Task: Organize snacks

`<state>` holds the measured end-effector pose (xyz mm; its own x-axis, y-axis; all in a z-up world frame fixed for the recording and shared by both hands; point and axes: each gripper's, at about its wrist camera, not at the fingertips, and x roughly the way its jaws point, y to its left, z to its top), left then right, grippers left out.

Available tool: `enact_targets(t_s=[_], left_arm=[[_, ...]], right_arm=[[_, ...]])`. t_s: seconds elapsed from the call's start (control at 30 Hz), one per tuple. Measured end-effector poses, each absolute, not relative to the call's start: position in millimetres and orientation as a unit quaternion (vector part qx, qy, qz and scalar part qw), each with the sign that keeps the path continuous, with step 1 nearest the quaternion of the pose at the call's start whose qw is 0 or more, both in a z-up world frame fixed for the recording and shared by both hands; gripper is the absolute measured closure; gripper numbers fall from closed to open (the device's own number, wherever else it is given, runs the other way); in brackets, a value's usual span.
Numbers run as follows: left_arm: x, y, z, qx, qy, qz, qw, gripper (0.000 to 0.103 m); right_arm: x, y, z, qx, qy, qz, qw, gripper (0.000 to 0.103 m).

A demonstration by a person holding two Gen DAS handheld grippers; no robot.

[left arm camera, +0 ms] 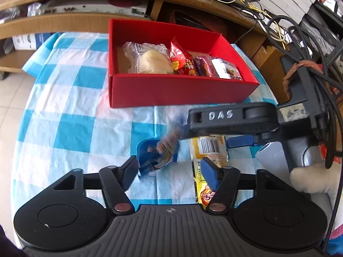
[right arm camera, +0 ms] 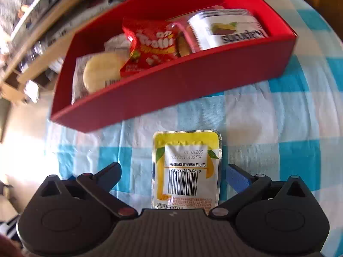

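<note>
Left tool (left arm camera: 169, 169) is spread wide, gripping nothing, low over the surface (left arm camera: 70, 111) with its blue-and-white check cloth. Right tool (right arm camera: 173, 175) is released too, jaws parted on either side of a yellow sachet (right arm camera: 186, 169) without touching it.

Biggest thing out there: the red box (left arm camera: 171, 92), sitting on the cloth beyond both tools. Inside it, from the left wrist view, a pale round bun in clear wrap (left arm camera: 150, 61) at the left end, then a red gummy bag (left arm camera: 181, 59) standing up on edge, a small purple-pink packet (left arm camera: 203, 65), and a white packet with dark lettering (left arm camera: 227, 69) at the right end.

Down on the cloth, the yellow sachet lies flat, barcode side up, near the box's front wall. Beside it, by the left tool's left finger, sits a blue wrapped snack (left arm camera: 157, 154), blurred, so I cannot tell whether the finger touches it. Right tool's black body crosses just above both.
</note>
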<state>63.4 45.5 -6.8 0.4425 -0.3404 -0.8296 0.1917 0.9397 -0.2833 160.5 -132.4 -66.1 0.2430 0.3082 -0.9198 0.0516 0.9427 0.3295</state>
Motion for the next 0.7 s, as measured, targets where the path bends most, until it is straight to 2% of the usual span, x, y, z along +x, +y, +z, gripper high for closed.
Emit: enact_targets(t_s=[0.1, 0.17, 0.23, 0.27, 0.33, 0.5, 0.7], left_arm=[[62.7, 47.3, -8.7, -0.069, 0.508, -0.155, 0.845, 0.034], [63.7, 47.7, -14.5, -0.066, 0.516, -0.154, 0.84, 0.035], [65.6, 48.2, -22.4, -0.063, 0.525, -0.146, 0.836, 0.031], [67.5, 49.0, -26.4, -0.064, 0.531, -0.138, 0.833, 0.025], [71.1, 54.2, -31.8, -0.075, 0.541, -0.124, 0.828, 0.023], [74.7, 65.6, -19.0, -0.098, 0.524, -0.144, 0.834, 0.018], [99.4, 54.5, -18.7, -0.045, 0.514, -0.136, 0.846, 0.017]], right_arm=[[156.2, -131.0, -65.1, 0.115, 0.602, 0.098, 0.784, 0.001], [152.2, -125.6, -60.7, 0.06, 0.598, 0.095, 0.793, 0.021], [148.8, -125.7, -59.4, 0.031, 0.595, 0.104, 0.797, 0.031], [148.0, -129.5, -59.1, 0.027, 0.593, 0.111, 0.797, 0.038], [146.9, -144.5, -58.0, 0.044, 0.597, 0.118, 0.792, 0.045], [129.4, -175.2, -54.4, 0.083, 0.613, 0.15, 0.771, 0.046], [76.7, -152.3, -58.2, 0.023, 0.635, 0.207, 0.744, 0.045]])
